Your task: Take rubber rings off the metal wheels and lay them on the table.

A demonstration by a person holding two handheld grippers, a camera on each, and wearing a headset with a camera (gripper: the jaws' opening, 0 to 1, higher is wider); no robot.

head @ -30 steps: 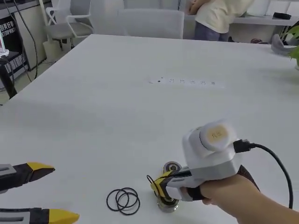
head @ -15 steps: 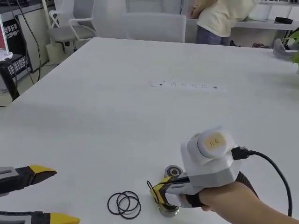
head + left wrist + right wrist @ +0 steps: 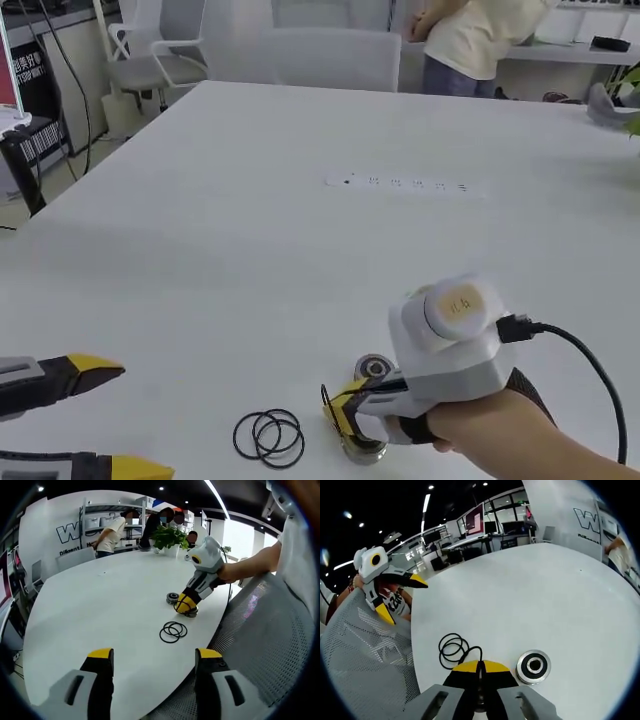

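While the left gripper (image 3: 154, 654) stands spread wide, the right gripper (image 3: 480, 665) pinches a rubber ring (image 3: 480, 653).

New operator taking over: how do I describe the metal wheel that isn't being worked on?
On the white table, near its front edge, find the right tool, shut on a rubber ring. The free wheel lies flat beside its yellow tips, exposed; the other wheel sits under the tool.

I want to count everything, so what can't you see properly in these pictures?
- Ring pile, head view: thin loops overlap, so no sure count.
- Near wheel, head view: the right tongs, shut on one ring, cover most of it.
- Left tongs, head view: bodies cut off by the picture's edge.
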